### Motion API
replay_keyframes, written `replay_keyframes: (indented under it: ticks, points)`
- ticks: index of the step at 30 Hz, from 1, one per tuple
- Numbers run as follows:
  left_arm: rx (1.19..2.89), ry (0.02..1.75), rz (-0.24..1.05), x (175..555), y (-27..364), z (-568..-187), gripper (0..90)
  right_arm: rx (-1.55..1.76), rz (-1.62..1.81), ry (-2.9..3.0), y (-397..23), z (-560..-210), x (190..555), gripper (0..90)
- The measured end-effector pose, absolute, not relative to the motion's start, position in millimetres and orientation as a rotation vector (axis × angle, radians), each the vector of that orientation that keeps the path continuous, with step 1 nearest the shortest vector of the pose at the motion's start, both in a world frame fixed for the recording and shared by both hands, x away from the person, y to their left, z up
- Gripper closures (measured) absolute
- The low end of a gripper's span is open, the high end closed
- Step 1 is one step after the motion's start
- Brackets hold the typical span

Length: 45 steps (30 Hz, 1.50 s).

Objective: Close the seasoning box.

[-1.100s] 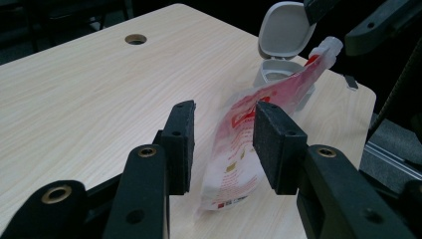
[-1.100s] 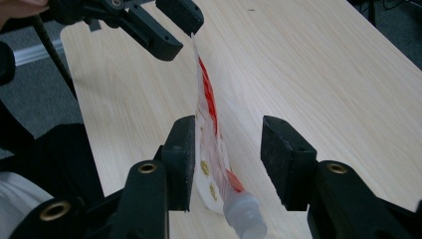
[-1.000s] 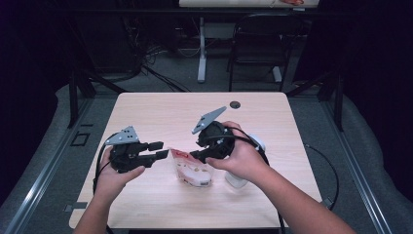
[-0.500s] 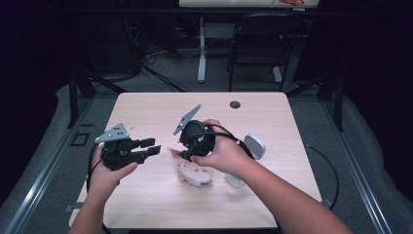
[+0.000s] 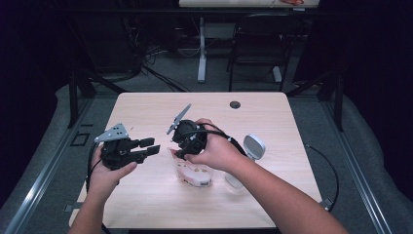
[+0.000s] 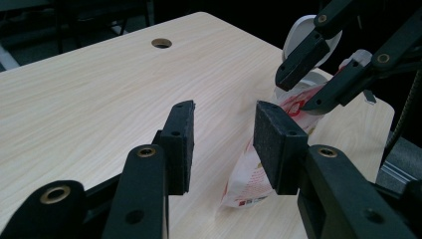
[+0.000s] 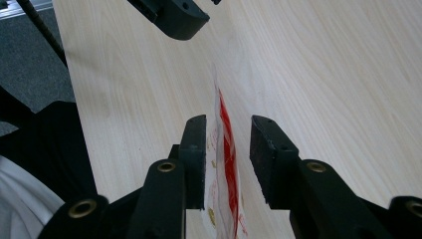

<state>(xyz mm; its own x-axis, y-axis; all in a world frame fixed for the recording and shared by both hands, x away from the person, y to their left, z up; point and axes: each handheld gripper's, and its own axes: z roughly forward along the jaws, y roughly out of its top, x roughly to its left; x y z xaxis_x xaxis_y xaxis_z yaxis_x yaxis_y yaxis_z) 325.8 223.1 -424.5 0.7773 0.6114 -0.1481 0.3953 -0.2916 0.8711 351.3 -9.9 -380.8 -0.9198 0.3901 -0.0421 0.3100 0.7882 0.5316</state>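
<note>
Centre of the high view, slightly low: a clear snack bag [image 5: 192,171] with red print lies on the table [image 5: 146,204], partly propped, its top edge raised toward the upper left of the frame.

Right gripper [image 5: 181,146] sits over that raised top edge. In the right gripper view the bag's red seal strip [image 7: 228,149] runs up the middle between the two pads, jaws apart, one pad on each side; I can't tell whether either pad touches the film. So it straddles the seal but isn't clamped yet.

Left gripper [image 5: 146,146] hangs left of centre in the high view, jaws apart, holding nothing, pointed right toward the bag, near it but clear of it. In the left gripper view the bag [image 6: 259,169] shows through the gap between the pads, with the right gripper's jaws at the upper right of that frame, bracketing the bag's top.

White round object [image 5: 253,146] on a stand sits just right of the bag, untouched.

Read on progress: early. Looks like a two-handed job on the bag top, opening or pulling the seal. Approach is done for the right side. Left to do: close the right jaws on the strip, bring the left in to grab the opposite side, then pull. Bag looks unopened as far as I can see.
</note>
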Motion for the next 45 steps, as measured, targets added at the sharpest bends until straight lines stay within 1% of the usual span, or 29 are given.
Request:
replay_keyframes:
  ticks: [16, 17, 26, 29, 30, 32, 40, 45]
  points:
    - [1.92, 0.769, 0.254, 327, 224, -426, 60.3, 0.587, 0.761, 2.852, -4, -395, 358, 73.4]
    - [1.921, 0.773, 0.258, 327, 224, -426, 60.3, 0.592, 0.754, 2.856, -3, -396, 358, 74.8]
    - [1.927, 0.769, 0.259, 327, 223, -427, 60.3, 0.595, 0.737, 2.869, -2, -402, 359, 78.3]
    - [1.926, 0.771, 0.258, 327, 224, -427, 60.3, 0.584, 0.728, 2.874, -2, -402, 359, 81.9]
    - [1.926, 0.771, 0.258, 327, 224, -427, 60.3, 0.584, 0.728, 2.874, -2, -402, 359, 81.9]
    - [1.925, 0.771, 0.259, 327, 223, -427, 60.3, 0.571, 0.724, 2.873, -2, -402, 359, 85.4]
    - [1.928, 0.771, 0.258, 328, 222, -428, 60.2, 0.522, 0.724, 2.871, -3, -402, 360, 88.8]
    - [1.939, 0.764, 0.252, 328, 220, -429, 60.0, 0.51, 0.727, 2.849, -5, -402, 359, 89.4]
